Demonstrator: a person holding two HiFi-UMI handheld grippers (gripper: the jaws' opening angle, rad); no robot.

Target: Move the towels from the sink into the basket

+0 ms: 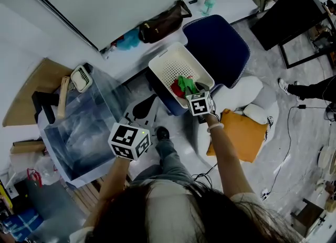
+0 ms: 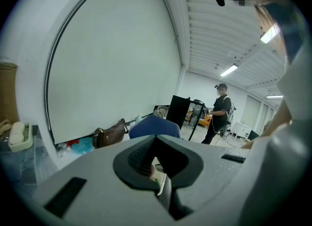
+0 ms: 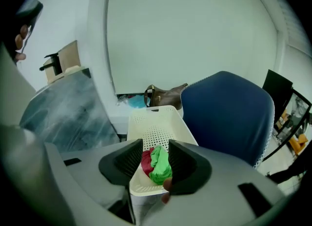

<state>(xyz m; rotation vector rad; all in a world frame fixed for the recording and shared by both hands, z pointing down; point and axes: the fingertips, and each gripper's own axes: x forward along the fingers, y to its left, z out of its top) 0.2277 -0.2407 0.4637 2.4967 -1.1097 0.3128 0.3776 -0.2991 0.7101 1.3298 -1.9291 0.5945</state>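
Right gripper point(image 3: 156, 148) first: jaws spread wide apart, nothing clamped between the pads. Straight ahead in the gap, a green towel point(image 3: 160, 164) bunched up, with a red towel point(image 3: 146, 160) touching it on the left-jaw side. Both down inside the white basket point(image 3: 151, 117), at the end nearest the jaws (the perforated floor beyond them bare). Past the basket's far rim, a brown bag point(image 3: 165, 95) against the wall. Out to the right of the jaws, the broad back of a blue chair point(image 3: 229, 113). Off to the left of the jaws, the clear-walled sink point(image 3: 68, 108), contents impossible to make out through the glare.

Over to the left gripper point(image 2: 157, 144): jaws together at the tips, clamped on nothing, only a thin wedge of daylight behind them with a sliver of white and green showing through. Pointed out level across the room, well apart from any towel. Beyond the tips, the same chair, and left of it the bag on the floor. Far off to the right of the jaws, a person point(image 2: 222, 110) standing in dark clothes.

From the head view: right gripper hanging just above the near end of the basket, left gripper lower, beside the sink's corner (nothing in it, nothing touching it).
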